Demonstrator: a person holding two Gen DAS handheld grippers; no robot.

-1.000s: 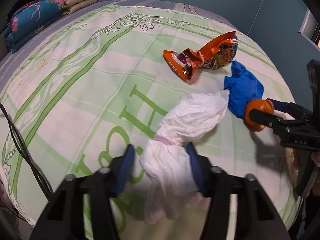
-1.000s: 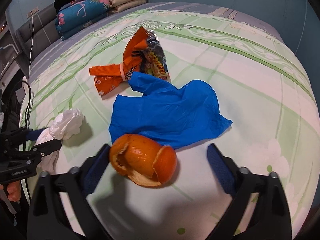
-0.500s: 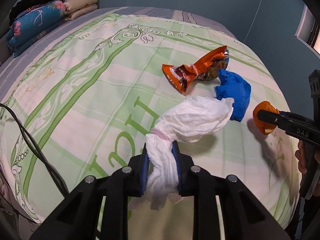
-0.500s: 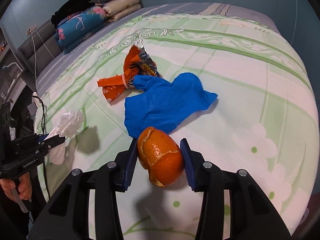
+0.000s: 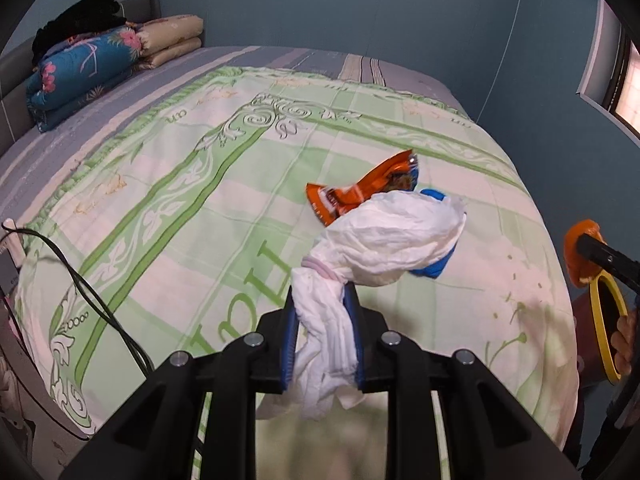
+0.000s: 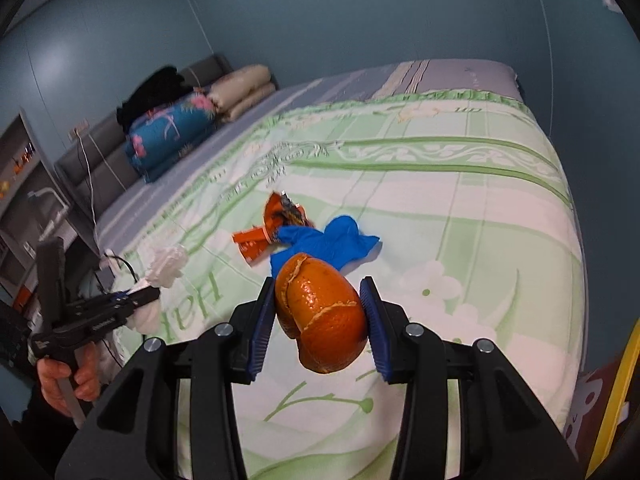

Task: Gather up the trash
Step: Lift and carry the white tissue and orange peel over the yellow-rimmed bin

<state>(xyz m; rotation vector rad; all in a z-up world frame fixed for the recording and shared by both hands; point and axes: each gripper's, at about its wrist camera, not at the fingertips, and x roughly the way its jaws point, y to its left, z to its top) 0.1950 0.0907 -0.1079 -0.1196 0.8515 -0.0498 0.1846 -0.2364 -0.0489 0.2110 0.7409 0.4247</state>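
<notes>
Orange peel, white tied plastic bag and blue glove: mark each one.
orange peel [image 6: 324, 312], right wrist view, on its glossy outer skin
white tied plastic bag [image 5: 392, 240], left wrist view, on its bulging body
blue glove [image 6: 332, 240], right wrist view, on its palm

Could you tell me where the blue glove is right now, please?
In the right wrist view the blue glove lies mid-bed on the green bedspread, touching the orange snack wrapper to its left.
</notes>
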